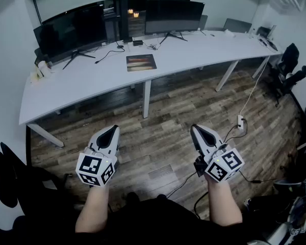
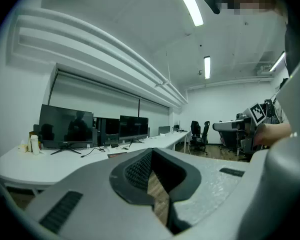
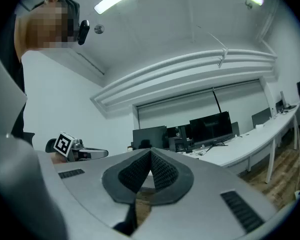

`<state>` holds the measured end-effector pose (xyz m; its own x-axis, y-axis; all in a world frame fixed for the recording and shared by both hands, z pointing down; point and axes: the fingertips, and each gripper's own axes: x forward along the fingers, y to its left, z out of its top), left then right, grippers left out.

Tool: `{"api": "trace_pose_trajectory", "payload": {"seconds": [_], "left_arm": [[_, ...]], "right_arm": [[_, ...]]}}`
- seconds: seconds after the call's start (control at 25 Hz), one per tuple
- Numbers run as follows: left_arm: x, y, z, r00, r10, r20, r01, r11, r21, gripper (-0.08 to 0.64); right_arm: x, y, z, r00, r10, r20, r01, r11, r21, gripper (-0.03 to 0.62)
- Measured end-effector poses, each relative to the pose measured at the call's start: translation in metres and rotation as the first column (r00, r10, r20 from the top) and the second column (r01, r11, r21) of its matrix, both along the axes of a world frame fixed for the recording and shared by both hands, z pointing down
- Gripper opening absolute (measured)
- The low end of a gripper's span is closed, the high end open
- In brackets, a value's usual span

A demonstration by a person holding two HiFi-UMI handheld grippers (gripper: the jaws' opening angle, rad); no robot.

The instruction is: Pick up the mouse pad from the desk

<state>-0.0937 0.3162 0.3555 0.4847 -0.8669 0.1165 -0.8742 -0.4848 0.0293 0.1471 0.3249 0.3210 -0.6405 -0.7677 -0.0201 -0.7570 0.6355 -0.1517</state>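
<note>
The mouse pad (image 1: 141, 62), a dark rectangle with reddish streaks, lies flat on the long white desk (image 1: 92, 78), in front of the gap between the monitors. In the left gripper view the mouse pad (image 2: 117, 154) shows as a thin dark strip on the desk top. Both grippers hang over the wooden floor, well short of the desk and far from the pad. My left gripper (image 1: 113, 129) has its jaws shut, tips together, nothing between them. My right gripper (image 1: 196, 129) is also shut and empty. Each gripper points roughly level toward the desk.
Two dark monitors (image 1: 71, 32) (image 1: 173, 15) stand at the desk's back with cables between them. Small bottles (image 1: 41, 68) sit at the desk's left end. Office chairs (image 1: 290, 60) stand at the right. A power strip (image 1: 240, 121) and cords lie on the floor.
</note>
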Motion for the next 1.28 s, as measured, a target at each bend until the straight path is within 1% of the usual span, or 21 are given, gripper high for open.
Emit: {"api": "trace_pose_trajectory", "payload": {"seconds": [0.24,0.6,0.92,1.08,1.28], "left_arm": [[0.012,-0.004,0.003,1.0,0.002,-0.008,-0.002,1.0,-0.016,0.008],[0.038,-0.008,0.002,1.0,0.029,0.0,-0.029,0.999,-0.021,0.008],[0.078,0.001,-0.004,0.999,0.046,0.006,-0.046,0.999,-0.013,0.008],[0.108,0.014,-0.004,0.999,0.053,0.009,-0.053,0.999,-0.011,0.008],[0.137,0.032,0.003,0.998,0.068,0.005,-0.068,0.997,-0.022,0.008]], "right_arm": [[0.01,-0.002,0.002,1.0,0.0,0.001,0.0,1.0,-0.007,0.003],[0.034,0.003,0.007,1.0,0.023,0.01,-0.023,1.0,-0.015,0.003],[0.079,0.022,0.007,0.999,0.045,0.02,-0.045,0.999,-0.009,0.003],[0.111,0.037,0.014,0.998,0.054,0.037,-0.052,0.998,-0.032,0.003],[0.139,0.057,0.027,0.997,0.071,0.031,-0.069,0.996,-0.058,0.003]]}}
